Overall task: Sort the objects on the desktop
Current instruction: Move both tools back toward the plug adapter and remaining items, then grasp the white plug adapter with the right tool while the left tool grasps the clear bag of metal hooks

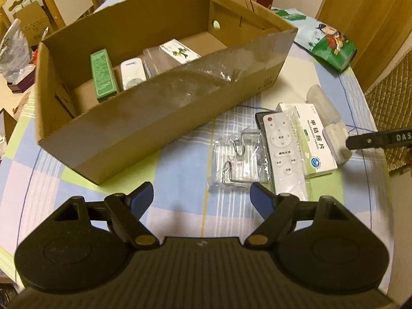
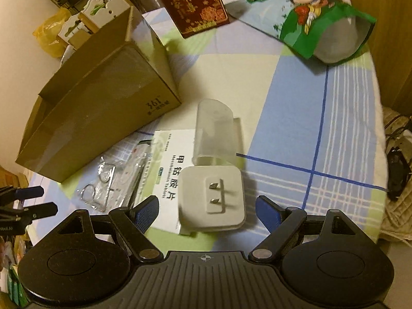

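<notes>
1. Left wrist view: the left gripper (image 1: 202, 193) hangs with its jaws spread wide and nothing between them, above the checked counter (image 1: 180, 206), near the bagged metal hooks (image 1: 238, 159) and the white remote (image 1: 282, 149).
2. The cardboard box (image 1: 159, 118) stands just beyond, already holding a green pack (image 1: 103, 74) and a few white items.
3. Right wrist view: the right gripper (image 2: 206, 212) is also spread and empty, straddling the white plug adapter (image 2: 212, 200), which lies partly on the medicine box (image 2: 171, 170).
4. A frosted plastic cap (image 2: 215, 131) lies touching the adapter's far edge.
5. Judgement: the adapter looks like the step in hand; center the pads on its flat sides, clear of the prongs.
6. Close without catching the medicine box beneath or nudging the cap.
7. Lift straight before swinging toward the cardboard box.
</notes>
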`<state>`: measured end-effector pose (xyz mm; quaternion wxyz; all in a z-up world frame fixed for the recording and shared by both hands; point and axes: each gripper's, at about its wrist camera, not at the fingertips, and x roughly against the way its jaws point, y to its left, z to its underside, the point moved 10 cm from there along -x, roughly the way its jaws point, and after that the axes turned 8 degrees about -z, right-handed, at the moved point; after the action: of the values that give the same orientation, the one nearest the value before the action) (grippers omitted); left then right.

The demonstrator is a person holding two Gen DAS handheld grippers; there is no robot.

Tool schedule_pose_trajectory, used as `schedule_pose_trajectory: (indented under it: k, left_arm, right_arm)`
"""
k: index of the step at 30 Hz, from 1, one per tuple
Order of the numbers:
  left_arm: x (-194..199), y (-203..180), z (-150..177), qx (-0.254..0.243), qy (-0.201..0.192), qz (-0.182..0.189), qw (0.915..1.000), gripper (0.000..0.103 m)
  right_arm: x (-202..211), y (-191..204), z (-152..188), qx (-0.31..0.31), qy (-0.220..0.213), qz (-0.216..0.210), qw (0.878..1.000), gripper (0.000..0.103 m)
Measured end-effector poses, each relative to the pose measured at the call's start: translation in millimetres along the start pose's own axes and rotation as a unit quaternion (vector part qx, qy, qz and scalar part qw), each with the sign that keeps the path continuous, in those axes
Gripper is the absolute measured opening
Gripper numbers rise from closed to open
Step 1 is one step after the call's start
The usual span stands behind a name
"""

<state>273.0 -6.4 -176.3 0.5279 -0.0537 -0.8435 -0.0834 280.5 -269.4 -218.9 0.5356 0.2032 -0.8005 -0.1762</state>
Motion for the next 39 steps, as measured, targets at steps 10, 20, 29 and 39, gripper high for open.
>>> schedule_pose_trajectory:
  k: [10,20,29,39]
  left_arm:
    - [-29,-26,-3,-0.019,0.004,0.044,0.9988,0.079]
    - [-66,-57,-18,-0.039,0.008,0.048,0.9981,0.077]
    - [-73,-52,-7,-0.071,0.011,0.046,0.9964,0.057]
    - [-73,-42,12,-0.101,0.002,0.017,0.9948,0.071]
  right_arm:
    - [-16,-14,3,-0.022,0.003,-0.005,1.000,0.064]
    - [-9,-17,13,-0.018,0.005,0.017,1.000,0.064]
    - [-8,-14,17,-0.007,0.012,0.027,1.000,0.064]
    - [-14,-11,16,0.009,0.013,0.034,0.999,0.064]
